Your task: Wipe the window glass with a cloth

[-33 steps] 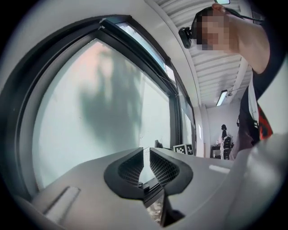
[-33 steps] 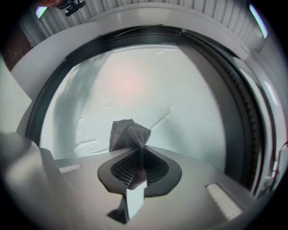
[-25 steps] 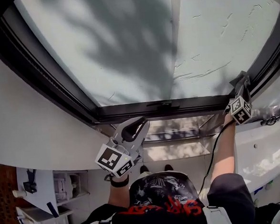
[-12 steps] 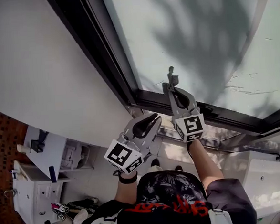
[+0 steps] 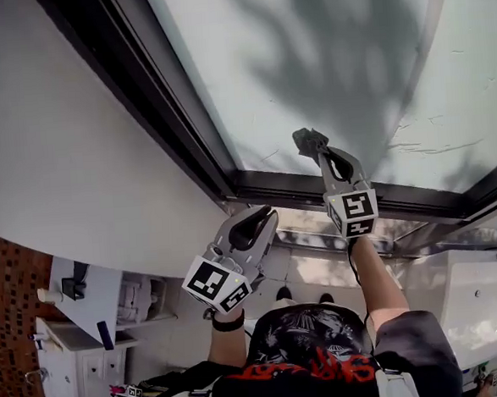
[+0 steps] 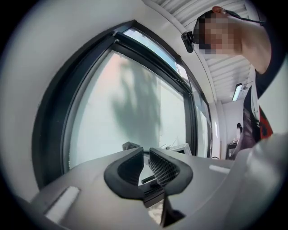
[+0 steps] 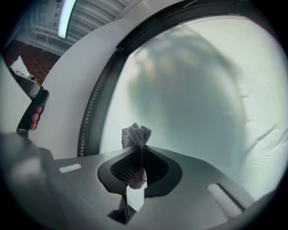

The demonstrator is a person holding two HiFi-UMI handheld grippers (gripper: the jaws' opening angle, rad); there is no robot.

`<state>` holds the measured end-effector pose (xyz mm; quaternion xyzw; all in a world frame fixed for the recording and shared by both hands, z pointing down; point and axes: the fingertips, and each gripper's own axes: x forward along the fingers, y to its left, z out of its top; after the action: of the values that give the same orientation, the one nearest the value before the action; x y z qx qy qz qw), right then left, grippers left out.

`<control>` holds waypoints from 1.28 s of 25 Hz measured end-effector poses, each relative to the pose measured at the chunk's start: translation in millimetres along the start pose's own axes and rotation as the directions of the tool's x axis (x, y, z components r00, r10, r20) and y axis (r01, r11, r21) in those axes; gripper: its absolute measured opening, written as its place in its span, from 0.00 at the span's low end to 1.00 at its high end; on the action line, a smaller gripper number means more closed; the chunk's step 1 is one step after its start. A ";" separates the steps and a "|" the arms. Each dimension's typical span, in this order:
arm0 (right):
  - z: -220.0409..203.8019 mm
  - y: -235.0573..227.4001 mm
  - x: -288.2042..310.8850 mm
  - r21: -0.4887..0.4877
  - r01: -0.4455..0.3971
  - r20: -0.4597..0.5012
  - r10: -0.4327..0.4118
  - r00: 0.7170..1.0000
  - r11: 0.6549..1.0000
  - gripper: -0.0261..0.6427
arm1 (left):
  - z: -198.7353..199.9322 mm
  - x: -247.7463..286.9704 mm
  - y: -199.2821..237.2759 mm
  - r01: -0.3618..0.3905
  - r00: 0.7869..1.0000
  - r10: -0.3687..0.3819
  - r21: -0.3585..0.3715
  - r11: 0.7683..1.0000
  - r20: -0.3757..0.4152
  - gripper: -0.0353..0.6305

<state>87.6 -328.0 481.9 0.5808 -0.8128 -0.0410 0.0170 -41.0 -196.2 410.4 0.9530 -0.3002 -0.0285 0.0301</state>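
Dark window frame [image 5: 175, 122] edges glass [image 5: 323, 52]. My right gripper [image 5: 315, 149] jaws pinch cloth [image 5: 306, 137] near it. Only left gripper [image 6: 145, 162] view shows me its jaws slightly apart, empty.

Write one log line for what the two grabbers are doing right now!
right gripper: shut on cloth, cloth up by window glass | left gripper: jaws slightly apart, empty, back from glass

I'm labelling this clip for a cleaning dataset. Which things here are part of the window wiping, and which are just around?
Part of the job:
- cloth, pinched in the right gripper
- window glass

Just around:
- left gripper, empty, off the glass
- window frame
- white cabinet
- red tiled wall
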 end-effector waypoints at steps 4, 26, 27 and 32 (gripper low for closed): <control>-26.1 -142.8 -109.7 -0.002 0.329 -0.046 -0.328 0.943 0.944 0.08 | -9.6 53.9 -41.5 0.182 0.983 -0.182 -0.011 0.983 -0.027 0.10; 2.3 53.3 -19.4 0.056 -0.070 0.131 0.062 0.989 0.996 0.08 | -10.5 -3.0 -20.4 0.015 0.999 -0.015 0.010 1.000 -0.032 0.10; -1.9 87.7 4.4 0.060 -0.144 0.116 0.137 0.984 0.988 0.08 | -7.5 -15.4 -11.2 -0.019 0.999 0.019 0.007 1.000 -0.027 0.10; -36.7 156.4 76.6 0.104 -0.250 -0.009 0.252 0.968 0.963 0.08 | -0.5 -56.0 15.7 -0.126 0.992 0.126 0.001 0.992 -0.007 0.10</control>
<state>-82.0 -351.8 530.3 0.4735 -0.8807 0.0097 0.0014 -95.7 -176.8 414.0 0.9323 -0.3596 -0.0227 0.0325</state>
